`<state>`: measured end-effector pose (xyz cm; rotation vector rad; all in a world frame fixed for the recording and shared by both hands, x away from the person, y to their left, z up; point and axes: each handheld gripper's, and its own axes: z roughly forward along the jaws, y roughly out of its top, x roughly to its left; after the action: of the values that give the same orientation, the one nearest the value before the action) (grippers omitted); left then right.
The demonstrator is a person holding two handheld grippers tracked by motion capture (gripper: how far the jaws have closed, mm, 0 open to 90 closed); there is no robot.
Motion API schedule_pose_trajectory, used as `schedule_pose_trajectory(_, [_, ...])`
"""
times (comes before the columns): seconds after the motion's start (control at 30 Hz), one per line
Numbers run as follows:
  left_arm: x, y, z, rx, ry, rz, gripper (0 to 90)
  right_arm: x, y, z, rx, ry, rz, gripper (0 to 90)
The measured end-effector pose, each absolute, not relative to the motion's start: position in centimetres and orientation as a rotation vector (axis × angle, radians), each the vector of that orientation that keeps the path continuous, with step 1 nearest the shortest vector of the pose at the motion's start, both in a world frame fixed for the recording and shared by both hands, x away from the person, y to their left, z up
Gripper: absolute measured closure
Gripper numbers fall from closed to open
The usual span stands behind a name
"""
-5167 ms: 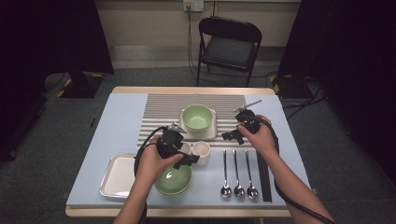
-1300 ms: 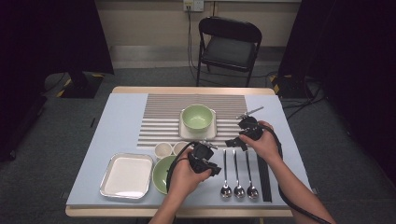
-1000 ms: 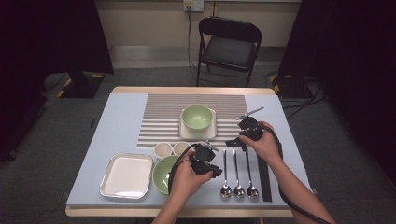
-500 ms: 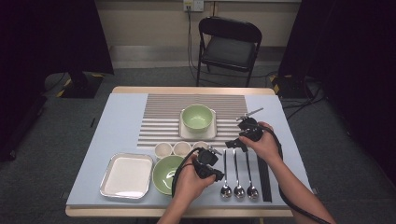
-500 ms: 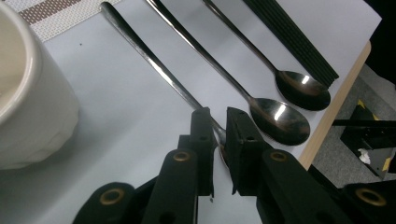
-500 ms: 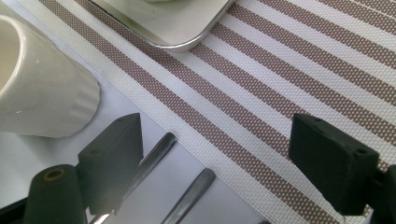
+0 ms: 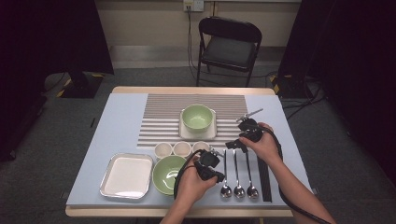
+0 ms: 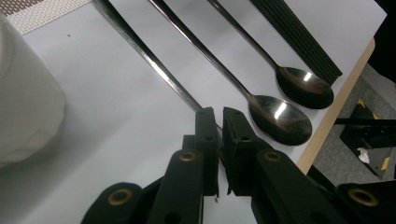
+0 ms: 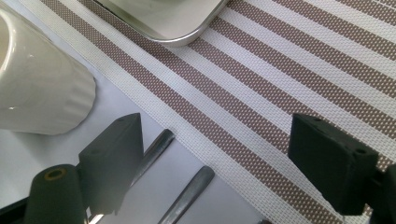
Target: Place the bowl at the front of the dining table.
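Three steel spoons lie side by side at the table's front right. My left gripper (image 7: 221,177) (image 8: 218,116) is low over the left spoon (image 7: 225,161) (image 8: 154,60). Its jaws have just been closing and now stand almost together, with that spoon's handle running in between them near the bowl, which they hide. The middle spoon (image 8: 280,119) and right spoon (image 8: 306,88) lie free beside it. My right gripper (image 7: 235,143) (image 9: 233,149) hovers open over the spoon handle ends (image 9: 191,189) at the striped mat's edge, its jaws wide apart.
Black chopsticks (image 7: 264,179) lie right of the spoons. A green bowl (image 7: 169,173), a metal tray (image 7: 127,175) and three small white cups (image 7: 182,148) sit to the left. Another green bowl (image 7: 197,116) rests on a white plate on the striped mat (image 7: 159,116).
My left hand has moved right from over the green bowl and cups to the left spoon and lowered onto it. The right hand has stayed where it was.
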<state>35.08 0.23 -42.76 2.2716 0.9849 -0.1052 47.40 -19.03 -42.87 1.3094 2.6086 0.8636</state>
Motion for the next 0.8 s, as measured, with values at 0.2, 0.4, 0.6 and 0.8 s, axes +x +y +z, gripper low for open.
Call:
schedule_pose_trajectory(0.2, [35.0, -0.1, -43.2, 2.275, 0.983, -0.112, 86.1, 47.4, -19.0, -43.1, 1.309, 2.614, 0.866, 18.0])
schedule_pose_trajectory(0.4, [34.7, -0.6, -43.5, 2.296, 0.969, -0.123, 86.4, 47.3, -19.1, -43.1, 1.312, 2.604, 0.867, 17.8])
schedule_pose_trajectory(0.6, [34.4, -1.1, -43.7, 2.305, 0.963, -0.144, 88.1, 47.3, -19.1, -43.0, 1.309, 2.609, 0.877, 17.8])
schedule_pose_trajectory(0.8, [34.0, -1.4, -44.0, 2.312, 0.965, -0.165, 89.1, 47.2, -19.2, -43.0, 1.304, 2.61, 0.876, 17.8])
